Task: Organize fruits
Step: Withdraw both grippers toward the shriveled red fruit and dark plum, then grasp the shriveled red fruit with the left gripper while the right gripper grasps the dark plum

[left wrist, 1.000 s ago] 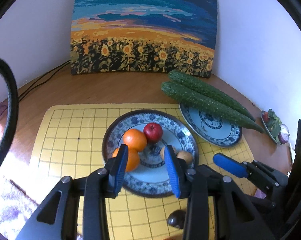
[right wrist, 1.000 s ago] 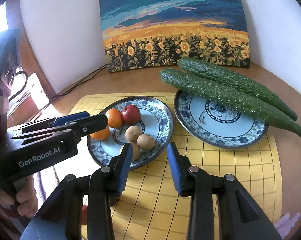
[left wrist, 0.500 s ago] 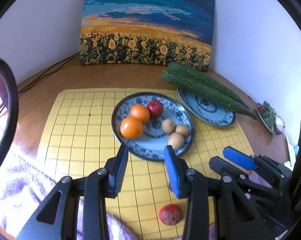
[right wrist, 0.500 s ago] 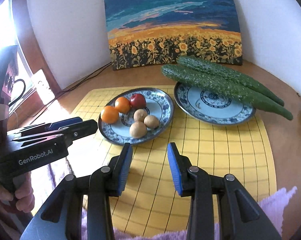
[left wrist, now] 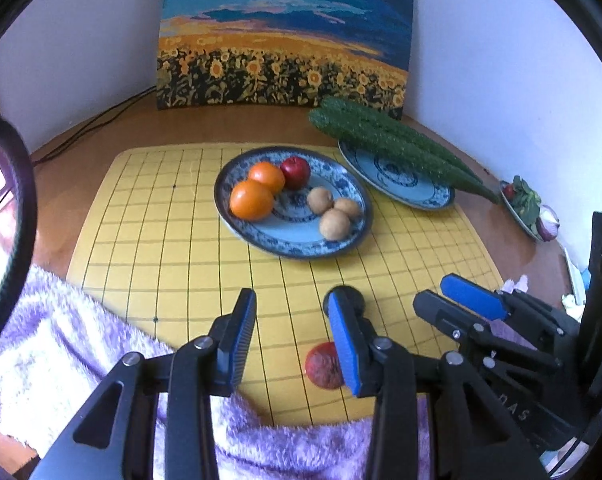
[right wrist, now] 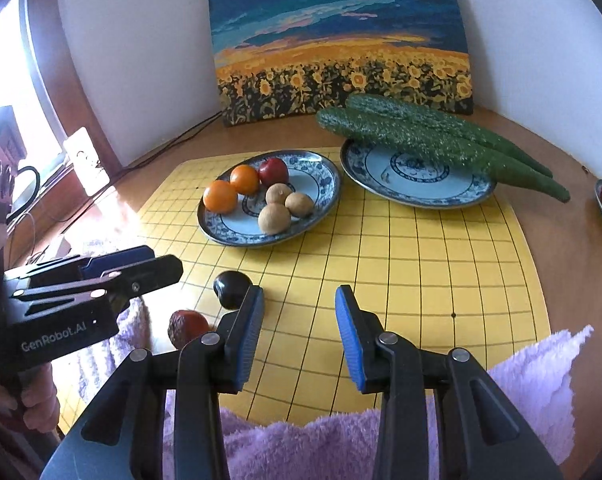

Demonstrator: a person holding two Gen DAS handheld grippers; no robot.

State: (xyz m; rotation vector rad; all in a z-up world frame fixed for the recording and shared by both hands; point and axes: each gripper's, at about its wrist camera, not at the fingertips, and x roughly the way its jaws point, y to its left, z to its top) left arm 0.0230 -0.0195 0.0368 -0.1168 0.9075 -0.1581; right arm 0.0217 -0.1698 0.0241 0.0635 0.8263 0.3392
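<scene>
A blue-patterned plate (left wrist: 297,250) (right wrist: 257,240) on the yellow grid mat (left wrist: 161,220) holds two oranges (left wrist: 252,200), a red apple (left wrist: 295,167) and three small brown fruits (left wrist: 335,222). Nearer me, a dark plum (right wrist: 231,288) and a wrinkled red fruit (right wrist: 189,326) (left wrist: 323,366) lie loose on the mat. My left gripper (left wrist: 292,312) (right wrist: 165,260) hovers open over the mat's near part, its right finger half hiding the plum (left wrist: 355,294). To the right of both loose fruits, my right gripper (right wrist: 299,304) (left wrist: 432,289) is open with nothing in it.
A second patterned plate (right wrist: 421,202) at the back right carries two long cucumbers (right wrist: 441,140). A sunflower painting (left wrist: 285,40) leans on the wall. Purple fluffy cloth (left wrist: 61,352) covers the near edge. A small dish of vegetables (left wrist: 529,208) sits far right; a cable (left wrist: 93,128) runs along the back left.
Both grippers have drawn back from the plates toward the near edge. The plum, the wrinkled red fruit and the purple cloth have come into view. Jaw gaps look unchanged.
</scene>
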